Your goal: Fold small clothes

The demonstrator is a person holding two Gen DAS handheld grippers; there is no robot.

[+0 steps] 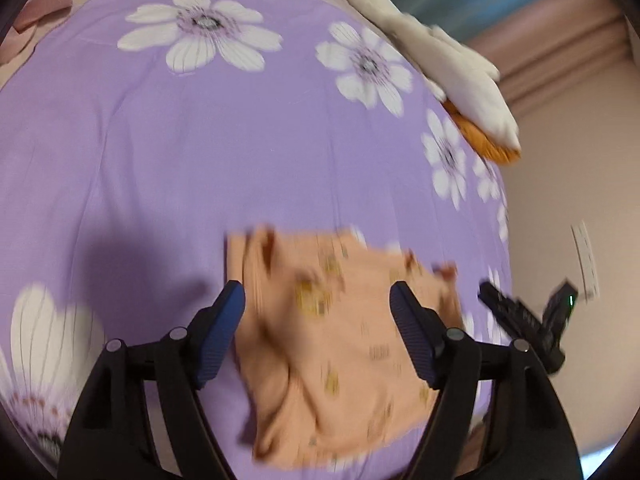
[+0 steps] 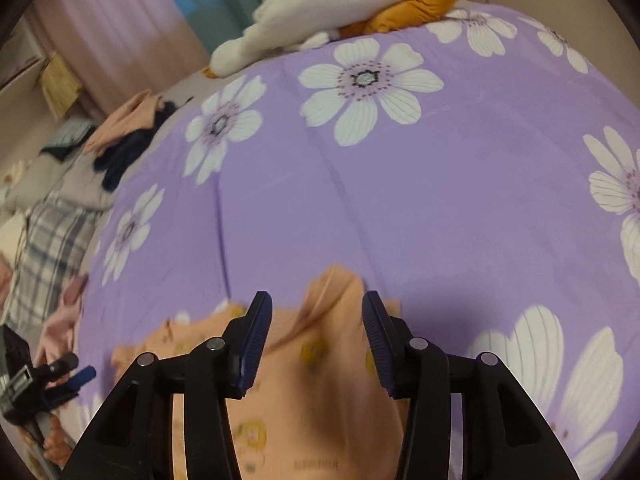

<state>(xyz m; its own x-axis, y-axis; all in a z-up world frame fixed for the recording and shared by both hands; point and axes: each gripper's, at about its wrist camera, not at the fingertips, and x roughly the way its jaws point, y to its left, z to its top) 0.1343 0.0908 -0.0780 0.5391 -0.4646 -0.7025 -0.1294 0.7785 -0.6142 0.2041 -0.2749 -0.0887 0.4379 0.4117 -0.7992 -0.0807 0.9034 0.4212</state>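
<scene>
The small peach garment (image 1: 340, 344), printed with little yellow figures, lies spread and rumpled on the purple bedspread (image 1: 200, 152) with white flowers, blurred in both views. In the left wrist view it fills the lower middle, running from about 12 o'clock of the left gripper (image 1: 318, 300) down past 6 o'clock, under and between the two blue-padded fingers (image 1: 224, 332); its left edge sits just inside the left finger and its right part passes beneath the right finger. The left gripper's jaws are spread wide, with the cloth below the gap and neither pad pressing on it. In the right wrist view the garment (image 2: 320, 380) lies at 6 o'clock, a raised fold of it standing up between the fingertips of the right gripper (image 2: 316, 304); these jaws are parted too, less widely, and the pads do not pinch the fold. The other gripper (image 2: 60, 376) shows at 8 o'clock of that view, beside the garment's far edge. Farther out, a white and orange plush toy (image 2: 332, 4) lies at 12 o'clock on the bed's edge, a heap of peach and dark clothes (image 2: 124, 132) at 10 o'clock, and a plaid cloth (image 2: 48, 248) at 9 o'clock.
</scene>
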